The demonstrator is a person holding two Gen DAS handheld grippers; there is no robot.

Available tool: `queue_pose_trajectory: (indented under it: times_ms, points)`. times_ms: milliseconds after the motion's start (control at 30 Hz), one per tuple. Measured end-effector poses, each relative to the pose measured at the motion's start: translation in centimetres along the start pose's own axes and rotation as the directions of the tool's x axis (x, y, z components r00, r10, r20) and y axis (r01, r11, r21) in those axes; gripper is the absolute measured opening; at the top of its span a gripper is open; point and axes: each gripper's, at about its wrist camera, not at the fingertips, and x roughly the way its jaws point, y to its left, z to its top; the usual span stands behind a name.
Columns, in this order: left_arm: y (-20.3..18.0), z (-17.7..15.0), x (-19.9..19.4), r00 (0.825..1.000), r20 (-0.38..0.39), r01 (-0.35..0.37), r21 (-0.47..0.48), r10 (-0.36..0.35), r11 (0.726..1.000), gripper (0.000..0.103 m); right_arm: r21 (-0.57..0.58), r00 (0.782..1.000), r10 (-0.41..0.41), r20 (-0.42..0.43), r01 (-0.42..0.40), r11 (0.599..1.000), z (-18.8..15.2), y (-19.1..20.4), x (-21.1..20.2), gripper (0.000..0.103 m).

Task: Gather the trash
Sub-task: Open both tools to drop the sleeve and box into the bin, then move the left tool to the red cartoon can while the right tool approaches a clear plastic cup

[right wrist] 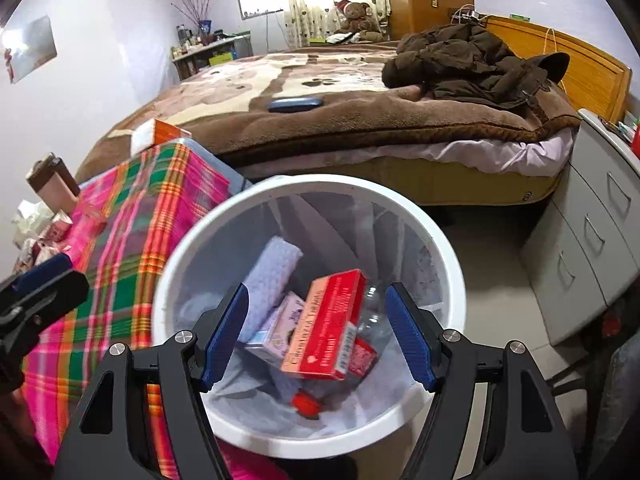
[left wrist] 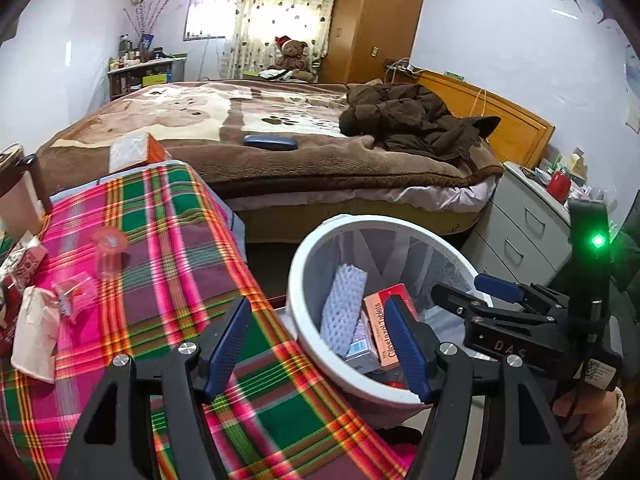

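Blue-padded right gripper, released and empty, hangs over round white bin holding a glossy red box, frame centre.

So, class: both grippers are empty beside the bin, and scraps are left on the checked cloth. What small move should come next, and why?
Probably swing the left gripper left toward the clear cup and wrappers on the checked cloth. Its jaws stand open and empty, the boxes already lie in the bin, and the right gripper hangs open over it.
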Motion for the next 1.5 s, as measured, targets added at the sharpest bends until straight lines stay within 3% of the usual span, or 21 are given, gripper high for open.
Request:
queue_pose_trajectory:
  times_ms: [733,1500]
  points:
    - [7.9,-1.6,-5.3,0.991,0.073,-0.108,-0.1,0.115,0.989,0.072,-0.089,0.99,0.136,0.045,-0.132,0.987,0.4,7.6,-0.8,0.072]
    - [21.2,-2.5,-7.9,0.949,0.044,-0.293,-0.246,0.313,0.924,0.072,-0.161,0.962,0.27,-0.05,-0.274,0.948,2.8,18.3,4.6,0.072]
